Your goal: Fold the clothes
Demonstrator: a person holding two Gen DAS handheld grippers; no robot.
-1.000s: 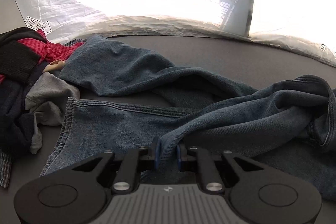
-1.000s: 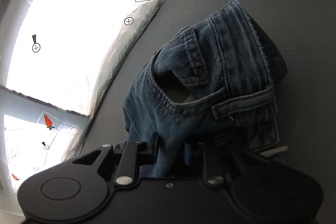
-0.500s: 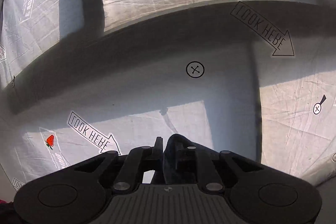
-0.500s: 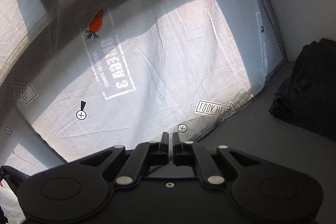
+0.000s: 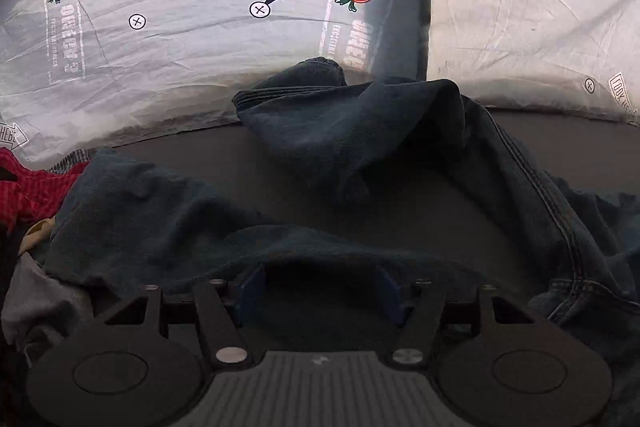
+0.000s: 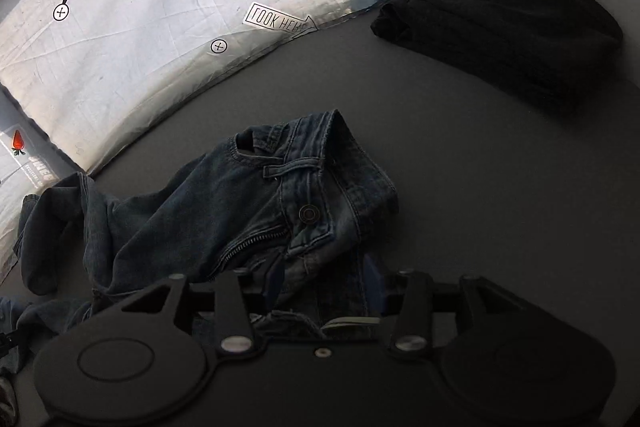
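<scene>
Jeans [image 6: 256, 211] sprawl crumpled across the dark grey table [image 6: 460, 167], waistband and fly lying between the fingers of the right gripper [image 6: 324, 287], legs trailing away toward the left gripper [image 5: 318, 291] (its pads straddle a denim fold). Both sets of jaws are opening, pressing on nothing. A folded black garment [image 6: 500, 27] lies well apart, a mixed clothes pile [image 5: 28, 211] beside the legs.
</scene>
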